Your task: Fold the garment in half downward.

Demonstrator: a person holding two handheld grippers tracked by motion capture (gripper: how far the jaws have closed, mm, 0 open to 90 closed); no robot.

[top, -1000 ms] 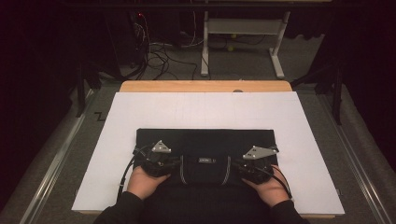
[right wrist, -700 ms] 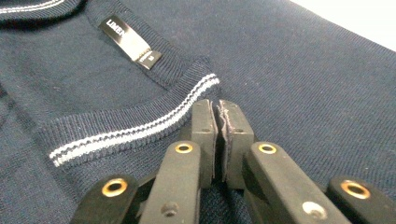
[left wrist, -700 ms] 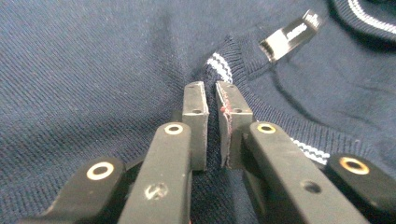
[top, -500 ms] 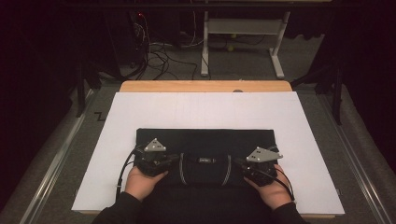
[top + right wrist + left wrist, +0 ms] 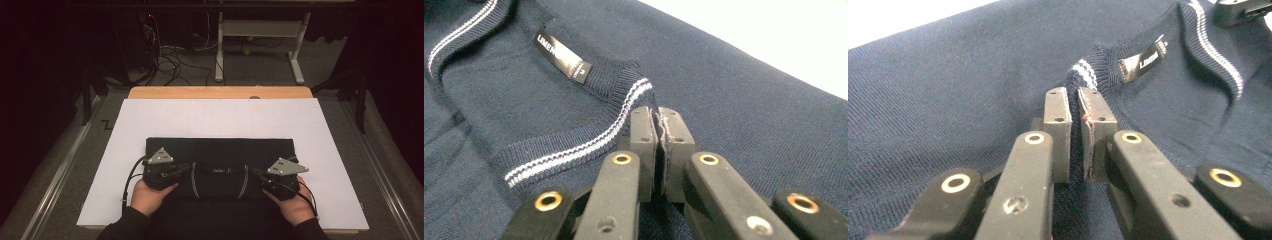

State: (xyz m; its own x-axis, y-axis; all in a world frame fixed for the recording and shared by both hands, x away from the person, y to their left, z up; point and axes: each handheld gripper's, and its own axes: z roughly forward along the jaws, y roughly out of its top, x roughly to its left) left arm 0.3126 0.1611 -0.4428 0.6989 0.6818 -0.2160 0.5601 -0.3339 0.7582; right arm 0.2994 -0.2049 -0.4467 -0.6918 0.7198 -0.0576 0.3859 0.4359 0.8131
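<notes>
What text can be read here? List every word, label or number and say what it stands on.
"LIMEN…": white letters on the dark neck label sewn inside the collar of the navy sweater; the word runs on, its end blurred.
A small mark at that label's far end is too small to read.

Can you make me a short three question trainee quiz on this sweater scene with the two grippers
1. True or false: the left gripper is shut on a fold of the navy sweater.
2. Which part of the sweater lies between the two grippers in the high view? A) the collar with its label B) a cuff C) the bottom hem
3. Fill in: the sweater lies on a ____ sheet that covers the table.

Key
1. True. Knit is pinched between its pads.
2. A. The right gripper is also shut on the sweater, beside the striped collar edge.
3. White.
</notes>
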